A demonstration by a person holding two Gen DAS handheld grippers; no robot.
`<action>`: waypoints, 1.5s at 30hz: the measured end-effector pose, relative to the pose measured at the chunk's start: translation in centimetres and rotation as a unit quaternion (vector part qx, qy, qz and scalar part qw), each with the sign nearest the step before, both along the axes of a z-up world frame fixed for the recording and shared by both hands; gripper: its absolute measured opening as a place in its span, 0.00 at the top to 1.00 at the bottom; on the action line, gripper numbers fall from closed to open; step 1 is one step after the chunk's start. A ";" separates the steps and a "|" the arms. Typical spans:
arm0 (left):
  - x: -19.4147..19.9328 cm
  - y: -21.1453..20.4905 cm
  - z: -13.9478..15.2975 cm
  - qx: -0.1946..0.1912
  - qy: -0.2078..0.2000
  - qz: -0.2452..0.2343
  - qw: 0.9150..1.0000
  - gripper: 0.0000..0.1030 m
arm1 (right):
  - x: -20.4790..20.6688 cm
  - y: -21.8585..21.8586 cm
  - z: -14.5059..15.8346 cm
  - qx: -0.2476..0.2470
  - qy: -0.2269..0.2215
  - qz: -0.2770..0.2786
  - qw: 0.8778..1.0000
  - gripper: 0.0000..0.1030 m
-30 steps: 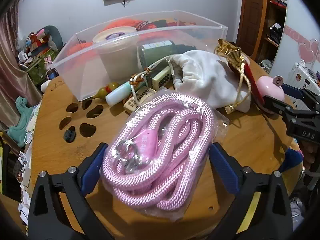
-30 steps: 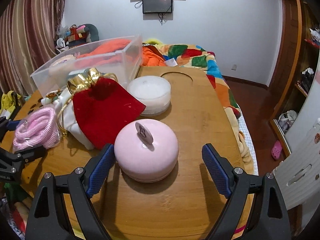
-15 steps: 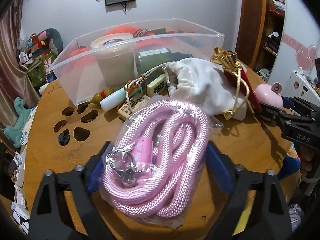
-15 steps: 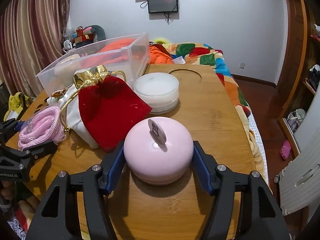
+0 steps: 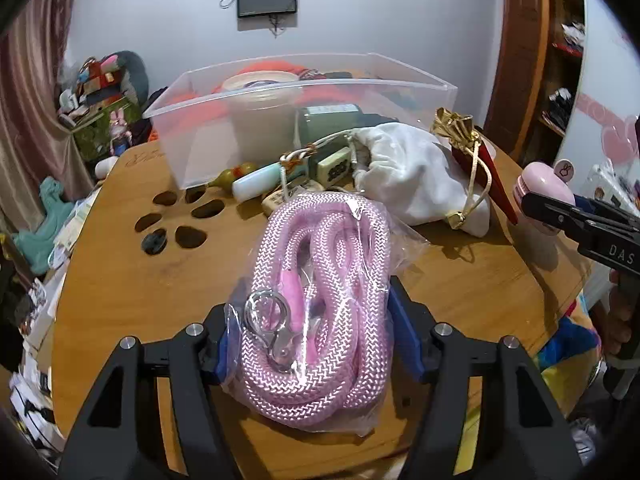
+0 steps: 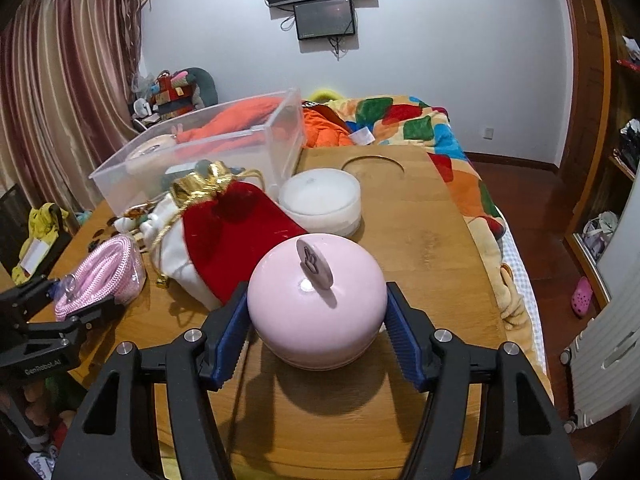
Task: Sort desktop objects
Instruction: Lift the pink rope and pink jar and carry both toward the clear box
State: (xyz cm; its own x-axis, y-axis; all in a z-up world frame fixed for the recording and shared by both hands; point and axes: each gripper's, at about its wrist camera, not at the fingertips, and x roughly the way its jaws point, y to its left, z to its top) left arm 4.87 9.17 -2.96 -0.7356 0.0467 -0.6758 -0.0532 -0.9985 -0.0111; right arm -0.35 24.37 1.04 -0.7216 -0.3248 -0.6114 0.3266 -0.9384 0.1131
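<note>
My left gripper (image 5: 316, 336) is shut on a coil of pink rope in a clear plastic bag (image 5: 320, 280), low over the wooden table (image 5: 120, 272). My right gripper (image 6: 316, 332) is shut on a round pink lidded jar (image 6: 316, 300) that rests on the table. The jar also shows at the right edge of the left wrist view (image 5: 540, 196), and the rope at the left of the right wrist view (image 6: 104, 272). A clear plastic bin (image 5: 304, 120) with several items inside stands at the back of the table.
A white drawstring pouch (image 5: 412, 176) and a red velvet pouch with gold trim (image 6: 236, 232) lie before the bin. A round white container (image 6: 320, 204) sits behind the jar. Small bottles and tags (image 5: 272, 180) lie by the bin. Paw-shaped cutouts (image 5: 176, 224) mark the table's left.
Both grippers closed from open: the left onto the bagged pink rope, the right onto the pink jar. The rope coil now looks squeezed narrower.
</note>
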 end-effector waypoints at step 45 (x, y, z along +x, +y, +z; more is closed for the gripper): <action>-1.3 -8.2 11.6 0.042 0.146 0.038 0.988 0.40 | -2.6 -6.1 8.9 -0.004 0.098 0.083 0.992 0.42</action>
